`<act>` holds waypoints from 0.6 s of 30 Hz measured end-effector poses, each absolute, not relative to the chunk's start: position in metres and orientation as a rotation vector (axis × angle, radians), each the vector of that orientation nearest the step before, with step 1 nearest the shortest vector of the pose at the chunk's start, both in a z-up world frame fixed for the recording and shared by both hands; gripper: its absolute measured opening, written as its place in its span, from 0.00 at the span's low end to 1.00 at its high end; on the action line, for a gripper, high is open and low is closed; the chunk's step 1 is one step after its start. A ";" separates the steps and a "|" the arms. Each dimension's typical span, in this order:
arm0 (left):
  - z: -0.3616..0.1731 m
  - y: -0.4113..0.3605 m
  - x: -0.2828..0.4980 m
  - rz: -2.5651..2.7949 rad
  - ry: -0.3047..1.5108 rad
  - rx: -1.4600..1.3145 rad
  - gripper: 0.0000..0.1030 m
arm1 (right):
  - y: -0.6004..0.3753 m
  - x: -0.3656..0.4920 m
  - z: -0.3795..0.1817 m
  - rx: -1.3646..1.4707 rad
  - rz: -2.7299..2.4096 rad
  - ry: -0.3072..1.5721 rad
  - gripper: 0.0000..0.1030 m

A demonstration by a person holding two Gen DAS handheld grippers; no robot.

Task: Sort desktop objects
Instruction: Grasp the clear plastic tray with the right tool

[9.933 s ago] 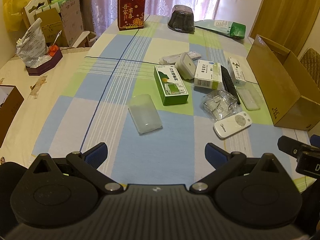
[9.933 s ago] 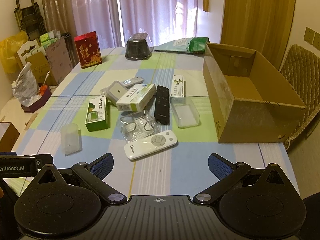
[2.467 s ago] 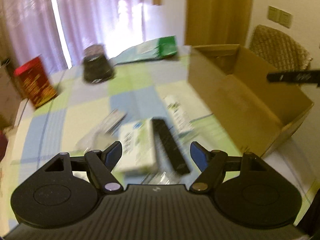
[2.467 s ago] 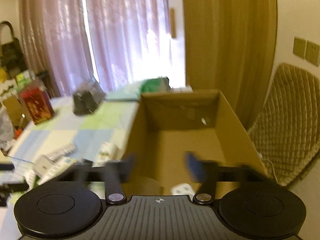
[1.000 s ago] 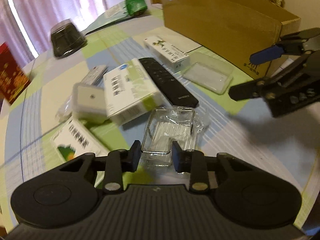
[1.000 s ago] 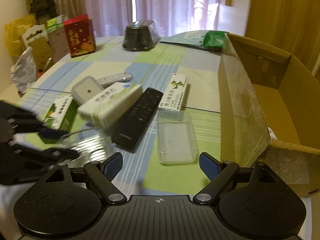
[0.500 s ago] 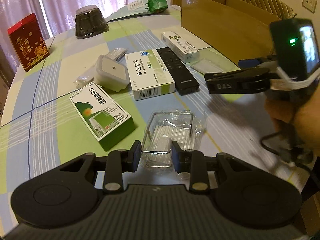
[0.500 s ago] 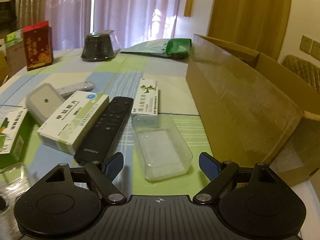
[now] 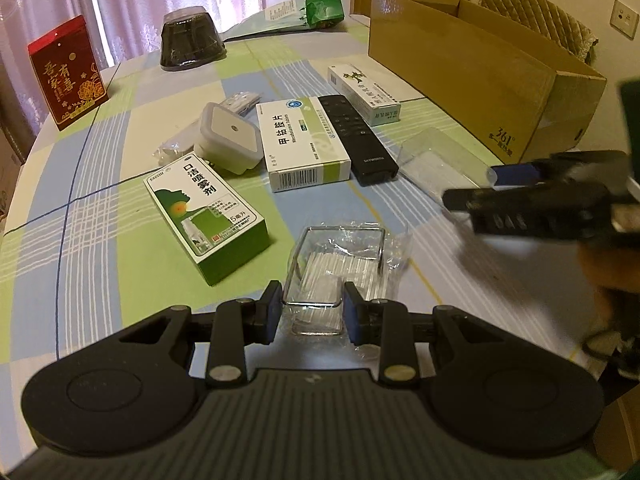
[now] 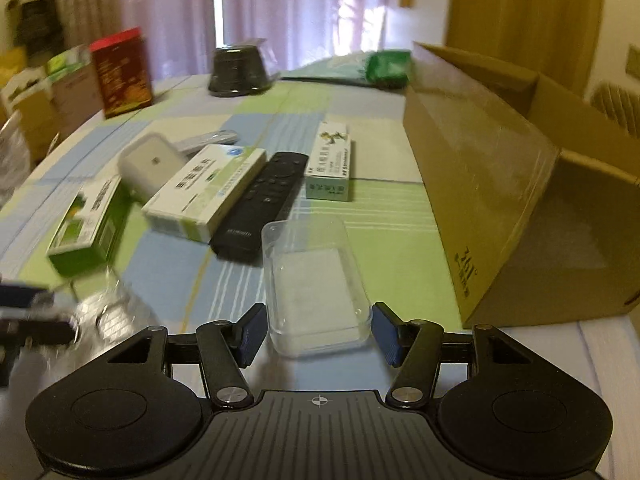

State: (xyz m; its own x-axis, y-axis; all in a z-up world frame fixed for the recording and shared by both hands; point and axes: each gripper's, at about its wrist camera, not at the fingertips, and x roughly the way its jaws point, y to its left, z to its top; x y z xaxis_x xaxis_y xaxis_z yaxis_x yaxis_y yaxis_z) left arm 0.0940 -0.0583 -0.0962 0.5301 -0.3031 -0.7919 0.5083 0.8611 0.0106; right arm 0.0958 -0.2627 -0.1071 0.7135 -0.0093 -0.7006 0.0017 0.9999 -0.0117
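On the checked tablecloth [image 9: 100,248], the left gripper [image 9: 312,308] has its two fingers closed narrowly against the sides of a clear plastic packet [image 9: 340,264] holding a metal-rimmed insert; the packet's near end sits between the pads, and its far end lies on the cloth. Just left of it lies a green and white spray box [image 9: 204,216], tilted diagonally. Beyond that stand a white square night-light [image 9: 228,140], a white tablet box [image 9: 304,144] and a black remote control [image 9: 358,138], the last two side by side and touching. A slim white and green box [image 9: 364,94] lies between the remote and the cardboard box [image 9: 480,76], which stands open at the right of the table.

The right gripper [image 10: 318,336] is spread wide, its blue-padded fingers [image 10: 250,334] on either side of a clear plastic tray [image 10: 316,280] without touching it; the tray rests flat on the cloth, just beside the near end of the remote and near the cardboard box wall. In the left wrist view this gripper appears blurred at the right edge, with part of a hand [image 9: 608,272] beneath it.

At the far end of the table stand a red gift box [image 9: 68,72], a dark wrapped container [image 9: 192,42] and a green packet [image 9: 320,10].
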 end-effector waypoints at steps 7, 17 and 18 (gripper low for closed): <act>-0.098 -0.058 0.095 -0.475 0.892 0.248 0.33 | -0.263 0.099 -0.112 -0.033 0.069 0.784 0.85; -0.100 -0.058 0.094 -0.479 0.915 0.264 0.26 | -0.263 0.112 -0.114 -0.039 0.114 0.831 0.54; -0.099 -0.057 0.092 -0.475 0.916 0.265 0.25 | -0.263 0.109 -0.112 -0.042 0.113 0.833 0.54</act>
State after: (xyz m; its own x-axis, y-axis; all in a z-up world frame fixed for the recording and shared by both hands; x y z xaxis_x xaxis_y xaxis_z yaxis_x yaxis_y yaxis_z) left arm 0.0919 -0.0575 -0.0989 0.5162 -0.2800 -0.8094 0.5008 0.8653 0.0200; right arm 0.1087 -0.2626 -0.1117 0.6671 0.0833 -0.7403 -0.1165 0.9932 0.0068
